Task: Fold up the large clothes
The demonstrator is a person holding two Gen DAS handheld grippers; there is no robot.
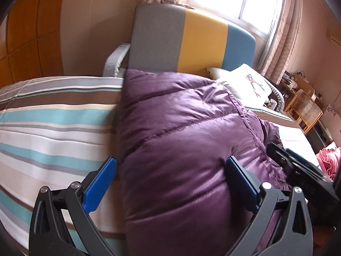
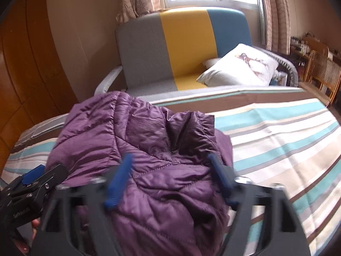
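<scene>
A purple quilted down jacket (image 1: 181,132) lies on the striped bedsheet (image 1: 53,123). In the left wrist view my left gripper (image 1: 170,170) is open, its blue fingers spread over the jacket's near end, holding nothing. The right gripper shows there at the right edge (image 1: 298,166). In the right wrist view the jacket (image 2: 138,149) is bunched with its collar toward the far side. My right gripper (image 2: 170,162) is open over the bunched fabric, its blue fingers blurred. The left gripper shows at the lower left (image 2: 36,181).
A grey, yellow and blue sofa back (image 2: 183,42) stands beyond the bed with a white cushion (image 2: 240,68) on it. Wooden wardrobe (image 2: 27,64) at left. A rattan chair (image 2: 324,70) and cluttered shelf at right. Striped sheet (image 2: 277,138) lies beside the jacket.
</scene>
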